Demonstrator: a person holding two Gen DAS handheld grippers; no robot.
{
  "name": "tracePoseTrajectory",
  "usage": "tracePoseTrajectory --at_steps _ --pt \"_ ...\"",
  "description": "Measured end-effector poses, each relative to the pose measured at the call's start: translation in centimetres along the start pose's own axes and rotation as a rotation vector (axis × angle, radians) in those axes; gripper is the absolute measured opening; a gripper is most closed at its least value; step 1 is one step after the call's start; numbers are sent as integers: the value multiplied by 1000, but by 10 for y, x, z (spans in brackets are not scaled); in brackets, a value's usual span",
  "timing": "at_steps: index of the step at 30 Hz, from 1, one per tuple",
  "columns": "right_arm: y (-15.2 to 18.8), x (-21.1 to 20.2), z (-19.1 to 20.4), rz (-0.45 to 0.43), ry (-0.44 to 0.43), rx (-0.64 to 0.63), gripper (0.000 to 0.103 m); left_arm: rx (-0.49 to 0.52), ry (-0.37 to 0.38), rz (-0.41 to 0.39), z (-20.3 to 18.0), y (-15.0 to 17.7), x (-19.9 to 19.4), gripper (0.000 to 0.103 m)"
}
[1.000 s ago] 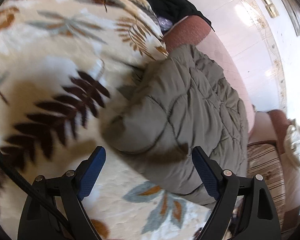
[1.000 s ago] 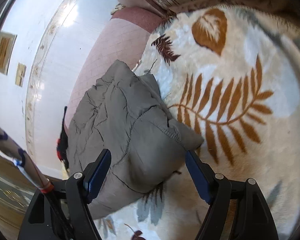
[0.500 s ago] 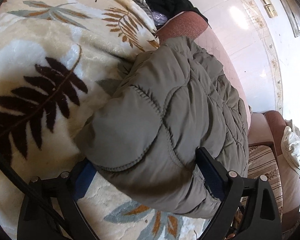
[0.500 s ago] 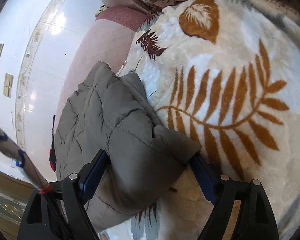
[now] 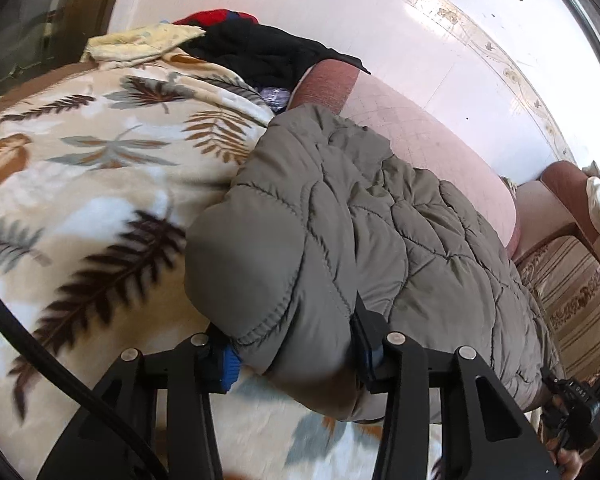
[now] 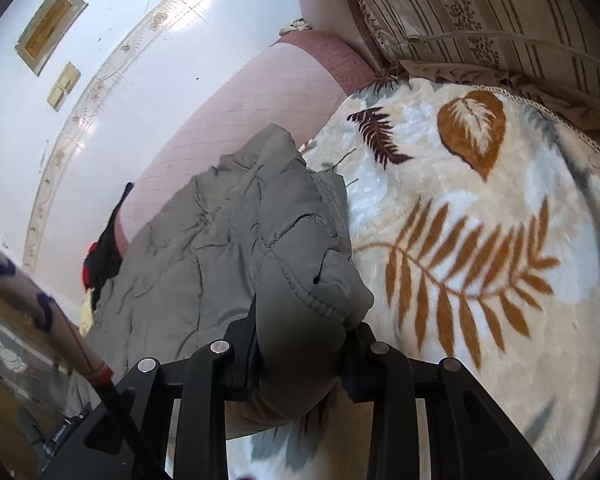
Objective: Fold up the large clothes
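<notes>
Tongs have just closed, left tongs (image 5: 296,344) and right tongs (image 6: 300,344) each pinching a near corner of the grey padded jacket (image 5: 380,216), which stretches away across the bed's leaf-print blanket (image 5: 80,184) toward the far edge.

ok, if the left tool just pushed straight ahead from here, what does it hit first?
The grey quilted jacket: the left tool is already clamped on its near edge, and the bulk lies directly ahead. Beyond it, probably the pink sofa back.
</notes>
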State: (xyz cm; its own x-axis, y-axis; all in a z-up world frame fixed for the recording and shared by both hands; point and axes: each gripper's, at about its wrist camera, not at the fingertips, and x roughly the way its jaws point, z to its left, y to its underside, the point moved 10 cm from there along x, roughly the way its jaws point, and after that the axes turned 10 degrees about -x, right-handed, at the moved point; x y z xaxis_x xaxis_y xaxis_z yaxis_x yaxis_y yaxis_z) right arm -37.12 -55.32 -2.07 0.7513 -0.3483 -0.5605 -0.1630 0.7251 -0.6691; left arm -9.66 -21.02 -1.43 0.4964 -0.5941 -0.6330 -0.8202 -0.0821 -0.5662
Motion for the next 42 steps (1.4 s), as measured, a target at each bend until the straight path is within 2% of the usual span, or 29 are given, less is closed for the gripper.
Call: tracePoseTrajectory --at_steps 6,9,10,11,12,14,16,19,20,22,24,27,30,32,34,35,38,42 --pt "37 -48 7 30 -46 -33 34 -31 -18 7 37 36 -57 45" --pt "62 -69 1 48 -57 -44 34 -35 -27 22 53 53 -77 54" --pt "72 -75 -3 63 -54 -40 40 -58 -32 41 62 58 -80 62" --pt "77 -76 -8 78 -50 -25 44 -100 -31 63 73 62 -82 64" --pt "83 -76 -16 101 -51 9 55 -134 -19 77 80 63 -83 64" --pt "87 -79 -30 116 -72 97 61 -212 3 89 94 64 -90 69" --pt "87 -87 -40 99 -97 161 64 -242 -1 39 104 58 -106 70" --pt "80 -111 -54 22 -5 138 65 -220 -67 -110 114 44 -137 70" --pt "76 -121 -58 -13 28 117 65 -195 -87 -147 111 41 -144 70" --pt "68 -129 -48 -58 31 63 65 -118 -95 -160 94 39 -142 70" --pt "60 -129 -17 -89 22 -70 65 19 -87 -162 57 50 -133 71" --pt "65 -119 43 -90 -40 -256 65 248 -65 -132 -3 78 -114 74" --pt "82 -93 91 -43 -62 -412 65 407 -63 -105 -46 106 -92 78" --pt "93 -76 114 -18 -67 -486 65 451 -110 -96 -54 115 -75 80" --pt "101 -58 123 0 -22 -564 65 460 -155 -88 -52 116 -60 85" --pt "105 -51 121 15 -2 -582 65 458 -166 -86 -49 115 -56 92" --pt "123 -24 103 117 32 -581 72 439 -171 -54 -38 116 -43 96" --pt "130 -22 94 125 36 -595 78 501 -200 -99 -40 121 -38 96"
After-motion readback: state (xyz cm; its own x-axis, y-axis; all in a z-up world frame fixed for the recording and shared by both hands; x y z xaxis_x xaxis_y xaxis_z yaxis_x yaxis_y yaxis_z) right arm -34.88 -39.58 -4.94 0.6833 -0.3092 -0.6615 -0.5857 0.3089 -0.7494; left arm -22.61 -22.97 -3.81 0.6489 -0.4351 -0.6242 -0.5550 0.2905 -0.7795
